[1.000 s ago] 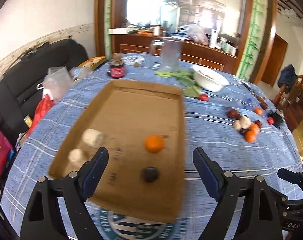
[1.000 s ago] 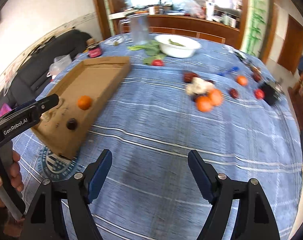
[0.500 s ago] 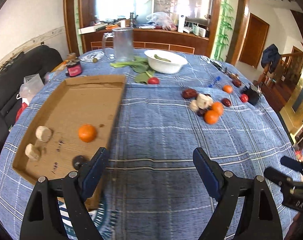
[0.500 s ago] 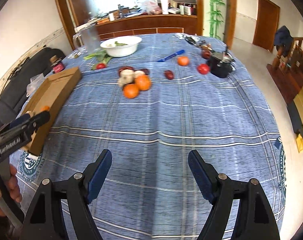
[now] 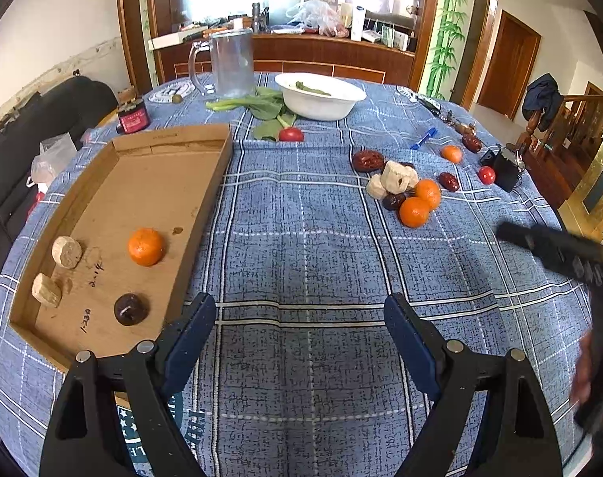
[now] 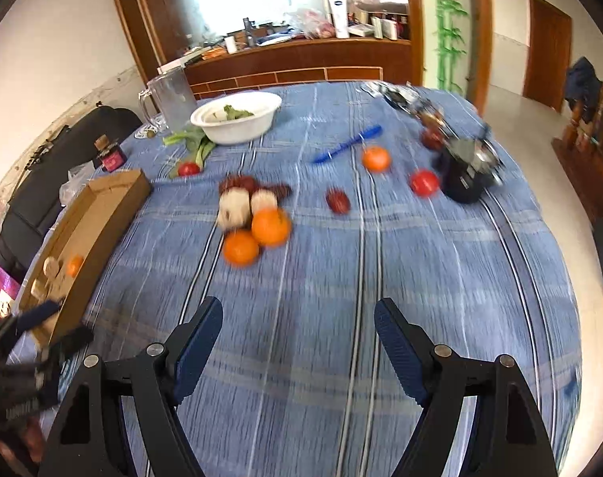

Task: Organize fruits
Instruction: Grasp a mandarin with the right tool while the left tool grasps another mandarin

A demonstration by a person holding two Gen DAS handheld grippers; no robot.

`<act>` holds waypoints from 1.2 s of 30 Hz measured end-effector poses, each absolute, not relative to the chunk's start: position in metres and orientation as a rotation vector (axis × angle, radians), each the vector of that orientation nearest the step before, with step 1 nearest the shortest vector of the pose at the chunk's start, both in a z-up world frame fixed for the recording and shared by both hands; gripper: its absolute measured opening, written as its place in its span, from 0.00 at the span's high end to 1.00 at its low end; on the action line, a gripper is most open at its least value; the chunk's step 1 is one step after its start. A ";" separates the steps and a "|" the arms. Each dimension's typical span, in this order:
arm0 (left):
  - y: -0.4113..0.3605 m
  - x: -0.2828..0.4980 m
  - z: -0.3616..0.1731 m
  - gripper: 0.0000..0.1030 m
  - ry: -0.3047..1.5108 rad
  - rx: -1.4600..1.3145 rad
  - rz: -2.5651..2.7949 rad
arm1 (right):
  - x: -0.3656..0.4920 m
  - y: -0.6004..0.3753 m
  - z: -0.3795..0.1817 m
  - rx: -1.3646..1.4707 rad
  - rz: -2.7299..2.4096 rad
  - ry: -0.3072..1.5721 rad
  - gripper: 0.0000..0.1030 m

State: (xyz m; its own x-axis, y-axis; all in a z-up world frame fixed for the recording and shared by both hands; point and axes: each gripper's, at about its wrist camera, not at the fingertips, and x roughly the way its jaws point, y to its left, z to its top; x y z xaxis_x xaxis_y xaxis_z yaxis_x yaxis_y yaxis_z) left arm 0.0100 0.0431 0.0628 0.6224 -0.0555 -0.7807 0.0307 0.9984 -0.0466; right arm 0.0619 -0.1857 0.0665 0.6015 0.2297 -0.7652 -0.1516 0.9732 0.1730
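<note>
I see my left gripper (image 5: 299, 320) wide open and holding nothing above the tabletop (image 5: 309, 262); my right gripper (image 6: 298, 328) is also wide open and empty; one orange (image 5: 145, 247) lies in the cardboard tray (image 5: 210, 183); two oranges (image 6: 257, 236) lie in the fruit pile, well apart from the tray.

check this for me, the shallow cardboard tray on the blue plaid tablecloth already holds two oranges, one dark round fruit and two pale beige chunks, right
Not quite: the shallow cardboard tray holds only one orange, as the left wrist view shows. The dark round fruit and the two pale beige chunks are there as you say, on the blue plaid tablecloth.
</note>
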 end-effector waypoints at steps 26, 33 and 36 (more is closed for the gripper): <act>0.008 0.060 0.046 0.17 0.955 -0.067 -0.045 | 0.143 -0.188 0.028 0.167 0.438 0.996 0.66; -0.035 0.095 0.037 0.17 0.943 -0.089 -0.083 | 0.116 -0.216 0.030 0.061 0.359 0.987 0.66; -0.048 0.108 0.032 0.17 0.946 -0.102 -0.086 | 0.108 -0.225 0.030 0.045 0.338 0.981 0.66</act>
State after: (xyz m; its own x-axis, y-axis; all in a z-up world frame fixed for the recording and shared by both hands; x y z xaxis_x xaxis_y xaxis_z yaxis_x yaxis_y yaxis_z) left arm 0.1083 -0.0480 0.0319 0.5820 -0.1186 -0.8045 0.0292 0.9917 -0.1251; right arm 0.1076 -0.2255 0.0300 0.5082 0.3002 -0.8072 -0.2599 0.9470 0.1886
